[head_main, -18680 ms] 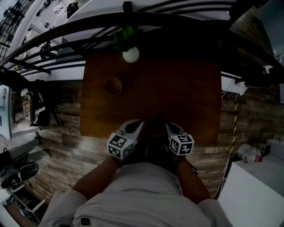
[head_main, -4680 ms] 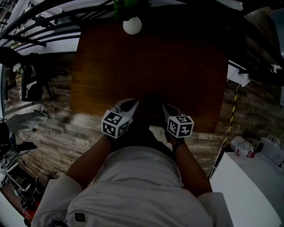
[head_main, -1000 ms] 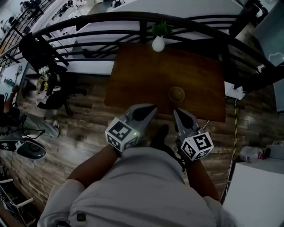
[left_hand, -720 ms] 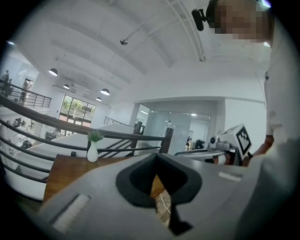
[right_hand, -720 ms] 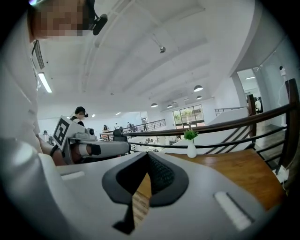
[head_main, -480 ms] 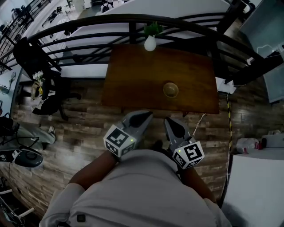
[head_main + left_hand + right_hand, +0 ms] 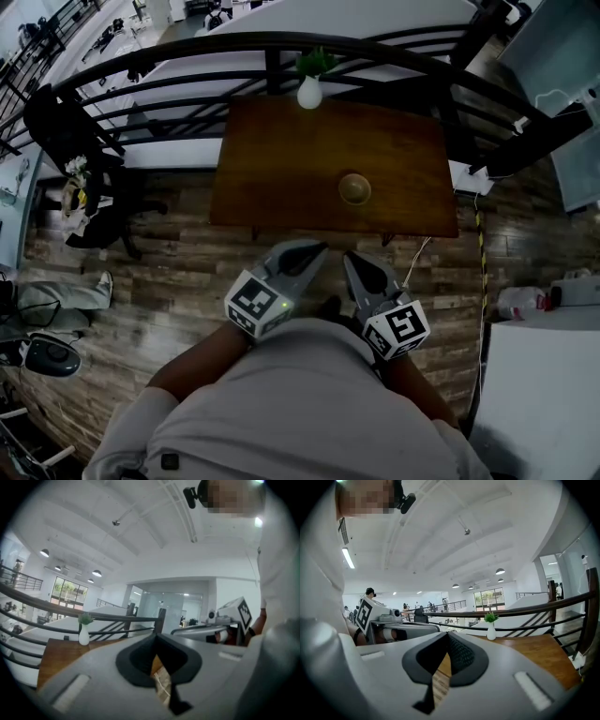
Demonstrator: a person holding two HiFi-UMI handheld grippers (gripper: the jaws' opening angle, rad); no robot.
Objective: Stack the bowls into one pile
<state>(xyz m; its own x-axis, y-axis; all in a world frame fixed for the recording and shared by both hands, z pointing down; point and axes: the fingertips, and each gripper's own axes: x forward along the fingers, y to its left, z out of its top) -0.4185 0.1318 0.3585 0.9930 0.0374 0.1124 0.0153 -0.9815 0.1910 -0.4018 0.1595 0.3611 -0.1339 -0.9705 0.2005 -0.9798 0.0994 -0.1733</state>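
The bowl (image 7: 354,188) sits on the worktop (image 7: 272,178), well apart from the vase (image 7: 309,91), nearer the person and a little right of it. I cannot tell whether more bowls are nested in it. The left gripper (image 7: 315,248) and right gripper (image 7: 351,259) hang over the floor (image 7: 178,272), short of the worktop. Each is pinched together on nothing.

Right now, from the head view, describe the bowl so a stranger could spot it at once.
Find the brown wooden table beside the black railing. The bowl sits on it toward the near edge, right of middle. It is low, round and tan, unlike the tall white vase at the far edge.
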